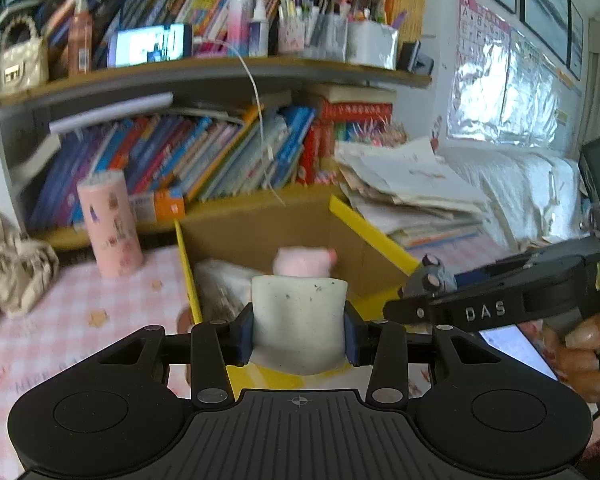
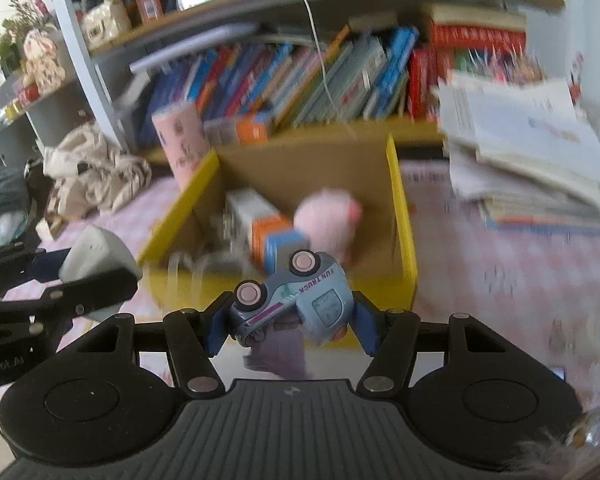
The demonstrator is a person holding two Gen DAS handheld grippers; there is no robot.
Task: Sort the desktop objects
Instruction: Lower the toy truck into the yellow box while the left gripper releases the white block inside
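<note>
1. Left wrist view: the left hand-held gripper [image 1: 299,334] pinches a pale grey-white block [image 1: 299,316] between its two blue pads, one pad [image 1: 244,336] pressed on each side. The block stands upright in the grip, above the near yellow edge of the cardboard box [image 1: 260,232].
2. Inside the box lie a pink plush toy [image 1: 304,262], just behind the block, and a blurred white package [image 1: 224,276] to the left of it.
3. At the right of this view the right hand-held gripper [image 1: 430,276] comes in from the side, marked "DAS", with a small blue toy car [image 1: 436,272] at its tip, over the box's right wall.
4. A pink cylindrical cup [image 1: 110,226] stands upright on the pink checked worktop [image 1: 80,308], left of the box. A stack of papers [image 1: 408,192] rises to the right of the box.
5. Right wrist view: the right hand-held gripper [image 2: 292,320] clamps the toy car [image 2: 296,300], which lies tilted with its pink wheels turned upward and "FUN TRUCK" on its side. The car hangs over the near wall of the cardboard box [image 2: 404,220].
6. In the box sit the pink plush toy [image 2: 328,220] and a white, orange and blue package [image 2: 260,224].
7. At the left, the left hand-held gripper [image 2: 96,276] holds the pale block [image 2: 96,252], beside the box's left corner.
</note>
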